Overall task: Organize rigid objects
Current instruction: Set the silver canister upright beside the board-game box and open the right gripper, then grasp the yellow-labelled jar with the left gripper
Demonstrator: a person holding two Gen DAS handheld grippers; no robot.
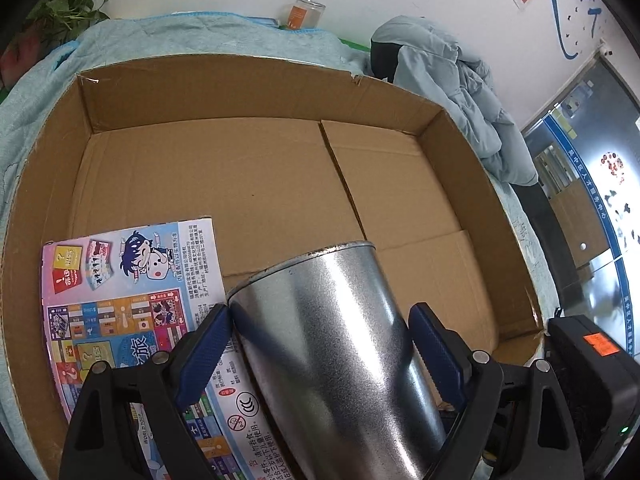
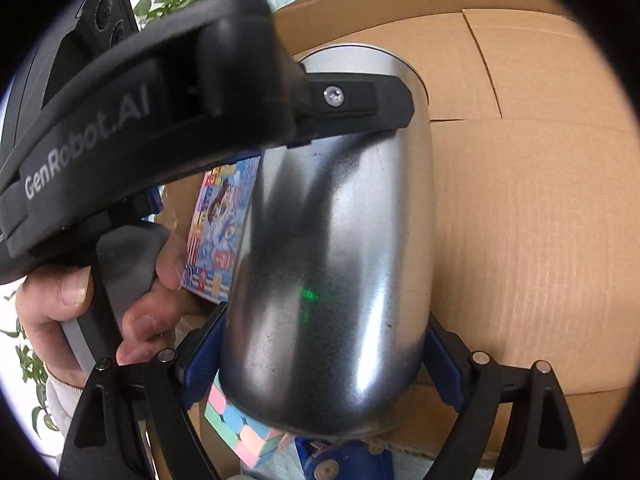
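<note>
Surface: blue cloth (image 1: 36, 92) under an open cardboard box (image 1: 248, 88).
Can: metal can (image 1: 340, 356), tilted over the box floor, held from both sides.
Left gripper (image 1: 320, 344): wide apart, blue pads pressed on the can's sides.
Right gripper (image 2: 324, 364): wide apart, clamped on the can's lower end.
Game box (image 1: 120, 280): flat in the box, beside the can.
Cube (image 2: 240, 428): pastel, below the can.
Hand (image 2: 100, 304): grips the left tool's handle.

jacket (image 1: 460, 92) – bedside | plant (image 1: 68, 4) | glass jar (image 1: 306, 12) – wall

An office lobby; glass door (image 1: 592, 184), wall lettering (image 1: 560, 12).
</note>
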